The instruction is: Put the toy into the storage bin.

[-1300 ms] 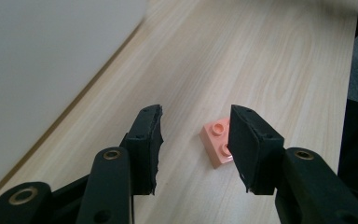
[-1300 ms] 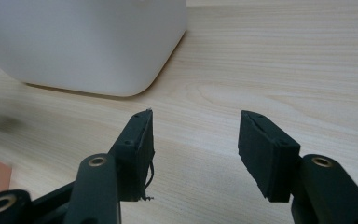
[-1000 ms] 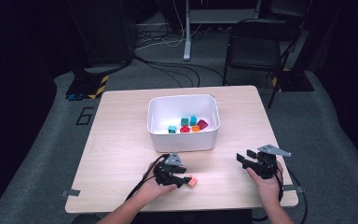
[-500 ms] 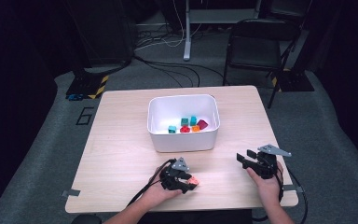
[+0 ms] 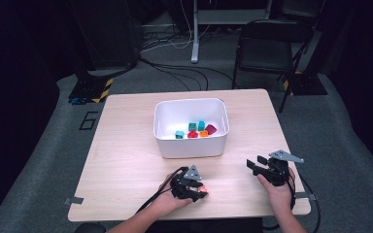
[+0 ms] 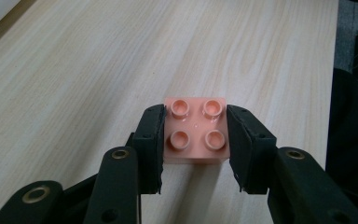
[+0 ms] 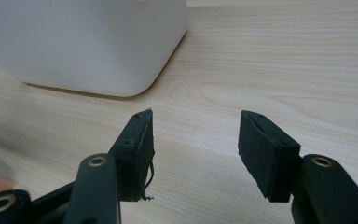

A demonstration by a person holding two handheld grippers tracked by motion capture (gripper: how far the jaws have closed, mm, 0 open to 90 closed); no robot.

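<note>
On the pale wood-grain table (image 5: 126,145), a white, smooth-walled rectangular bin (image 5: 191,145) with rounded corners serves as the landmark; several small coloured blocks (image 5: 194,130), teal, red, orange and dark red, lie on its floor. Nearer the person than the bin, toward the table's front edge, the left gripper (image 6: 195,140) pinches a salmon-pink plastic brick (image 6: 196,130), square in plan with four round hollow-topped studs on its upper face; the two black jaws press against its opposite side walls, and the brick sits at or just above the tabletop, which of the two cannot be told. From the high view this brick (image 5: 203,189) appears as a small pink spot at the tip of the left gripper (image 5: 198,190). To the right of the bin's front corner, well apart from the brick, the right gripper (image 7: 196,140) rests low over the wood with its matte black, flat-faced jaws spread wide and nothing between them; its grey triangular plate (image 5: 285,156) faces upward. No writing can be read on the objects.
</note>
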